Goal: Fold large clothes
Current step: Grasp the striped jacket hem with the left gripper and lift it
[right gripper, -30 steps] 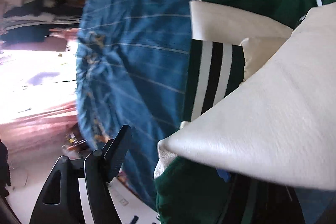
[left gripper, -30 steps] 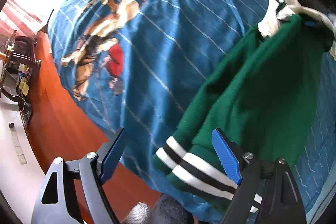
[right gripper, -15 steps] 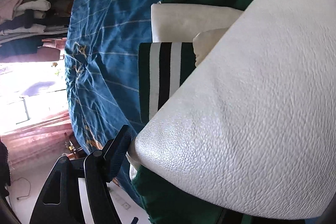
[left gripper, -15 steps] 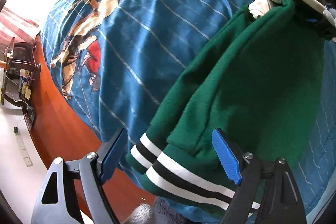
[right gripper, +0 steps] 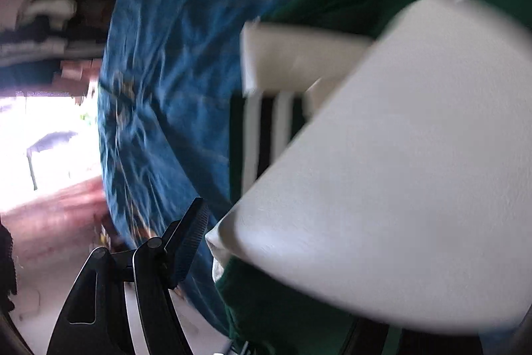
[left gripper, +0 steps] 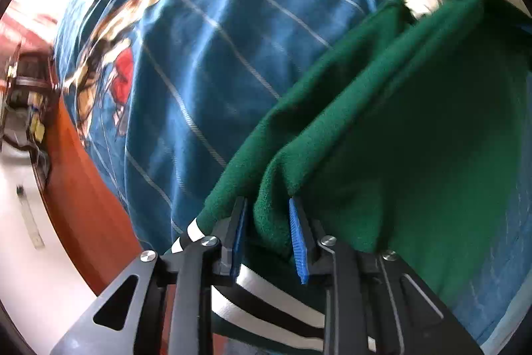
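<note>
Green fleece jacket with cream leather sleeves (left gripper: 415, 122) lies on a blue printed bedspread (left gripper: 216, 55) above an orange-red floor (left gripper: 83, 188). Left gripper (left gripper: 267, 235) is closing, jaws pinching its hem; right gripper (right gripper: 299, 271) stands wide, hold unclear.

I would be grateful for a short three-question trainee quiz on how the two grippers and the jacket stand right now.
1. True or false: a fold of the green jacket sits between the pads of the left gripper.
2. What lies under the jacket?
A. blue bedspread
B. bare floor
C. wooden table
3. Fill in: the white sleeve hides one finger of the ____ gripper.

Key:
1. True; the jaws are closing on it.
2. A
3. right
</note>
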Available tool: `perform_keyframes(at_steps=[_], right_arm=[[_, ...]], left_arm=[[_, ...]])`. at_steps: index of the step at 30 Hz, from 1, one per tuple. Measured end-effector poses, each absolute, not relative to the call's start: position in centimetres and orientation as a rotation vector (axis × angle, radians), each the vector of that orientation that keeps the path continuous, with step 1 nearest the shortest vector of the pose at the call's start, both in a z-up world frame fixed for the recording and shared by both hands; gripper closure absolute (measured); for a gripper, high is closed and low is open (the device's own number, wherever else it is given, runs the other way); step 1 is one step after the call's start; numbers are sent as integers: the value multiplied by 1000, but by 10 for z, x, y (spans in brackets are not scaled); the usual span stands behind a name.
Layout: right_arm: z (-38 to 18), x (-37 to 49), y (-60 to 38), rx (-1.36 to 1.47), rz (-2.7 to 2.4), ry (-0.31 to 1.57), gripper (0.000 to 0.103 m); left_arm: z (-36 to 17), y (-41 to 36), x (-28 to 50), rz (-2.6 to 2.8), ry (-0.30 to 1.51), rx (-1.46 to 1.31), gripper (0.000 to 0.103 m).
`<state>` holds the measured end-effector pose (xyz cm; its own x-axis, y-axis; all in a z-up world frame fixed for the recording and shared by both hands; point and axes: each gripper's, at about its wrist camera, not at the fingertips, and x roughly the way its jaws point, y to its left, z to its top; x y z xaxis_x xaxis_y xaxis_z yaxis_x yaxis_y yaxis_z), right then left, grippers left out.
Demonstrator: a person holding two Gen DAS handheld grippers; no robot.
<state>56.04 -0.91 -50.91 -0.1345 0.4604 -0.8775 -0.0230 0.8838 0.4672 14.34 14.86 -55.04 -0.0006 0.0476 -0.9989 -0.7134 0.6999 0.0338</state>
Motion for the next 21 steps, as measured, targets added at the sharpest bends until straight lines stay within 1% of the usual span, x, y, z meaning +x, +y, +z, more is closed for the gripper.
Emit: perform_keyframes(at_steps=[2,3,4,5,6,8,11,13,14,15,16,19,20,21], right_arm=[[-492,574,-37,419,362,1593,29],[-491,581,-44,444,347,1572,33],[-493,590,-48,460,334,1562,43],[-497,599,-46,454,314,1573,73],[-499,605,-42,450,306,1578,79],[-498,616,-14,382,317,1575,82],[-506,626,38,240,368,1613,82],[-539,636,77,160,429,1729,73],[-554,640,88,169,467,1777,56],[-560,640,91,200,501,1796,35],[-560,641,89,245,526,1794,31],[-534,636,61,390,632,1723,31],[-522,630,43,434,653,1692,31],[-513,625,27,449,658,1670,31]], left_arm=[[-547,155,137,661,1424,-629,87],[-546,156,135,658,1415,-643,88],[-545,157,133,650,1408,-652,88],[-544,157,131,645,1402,-652,88],[-542,156,131,642,1399,-650,88],[-535,157,128,631,1393,-656,89],[-528,163,118,633,1392,-670,89],[-536,175,111,635,1411,-688,88],[-541,180,108,630,1421,-710,84],[-542,186,105,626,1418,-740,82],[-542,190,103,619,1410,-773,82],[-531,204,97,606,1376,-860,82],[-527,207,95,598,1363,-867,79],[-520,210,92,600,1345,-866,65]])
